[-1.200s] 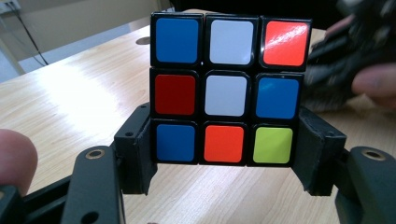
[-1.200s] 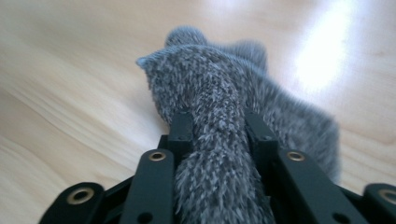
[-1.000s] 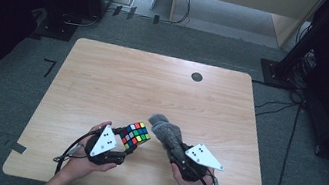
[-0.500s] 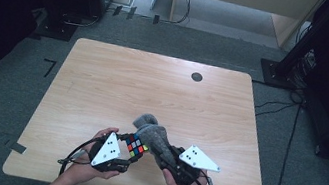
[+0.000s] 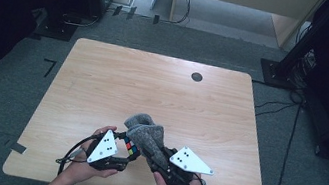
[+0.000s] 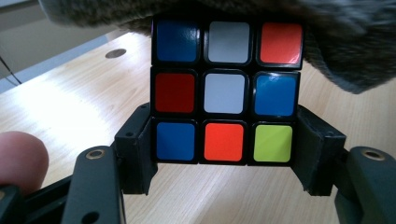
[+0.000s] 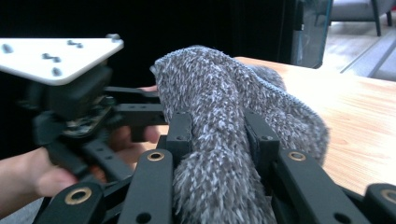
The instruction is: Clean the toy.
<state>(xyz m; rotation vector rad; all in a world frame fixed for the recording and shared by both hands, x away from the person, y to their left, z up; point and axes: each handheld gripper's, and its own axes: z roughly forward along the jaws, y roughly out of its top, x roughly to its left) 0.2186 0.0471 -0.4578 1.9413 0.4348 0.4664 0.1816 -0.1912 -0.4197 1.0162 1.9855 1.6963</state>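
A: Now, any writing or labels?

B: None legible. The cube [image 6: 225,91] carries plain colour stickers only. Face toward the left gripper view, top row: blue, white, orange-red. Middle row: red, white, blue. Bottom row: blue, orange, yellow-green. The grey plate on each gripper has small dark dots, no text.

A: Tool state?

B: Left gripper [image 6: 225,158] is pinching the cube, pads pressed on its two lower sides. Right gripper [image 7: 215,140] is clamped on the sock [image 7: 224,130], a grey fuzzy knit bunched between its jaws.

A: Where do they sit?

B: High view: both are held above the near edge of the table [image 5: 153,85], near the person's hands. The cube [image 5: 130,146] is just beside the left plate; the sock [image 5: 147,137] lies over its top and right side, touching it.

A: What is hidden?

B: Most of the cube in the high view; a few stickers peek out under the sock. In the left gripper view the sock [image 6: 327,42] cuts across the top of the frame and drapes over the cube's upper edge. The sock's opening I cannot make out. A fingertip [image 6: 21,158] is cut off at lower left. The dark round spot [image 5: 197,76] on the far tabletop is too small to identify.
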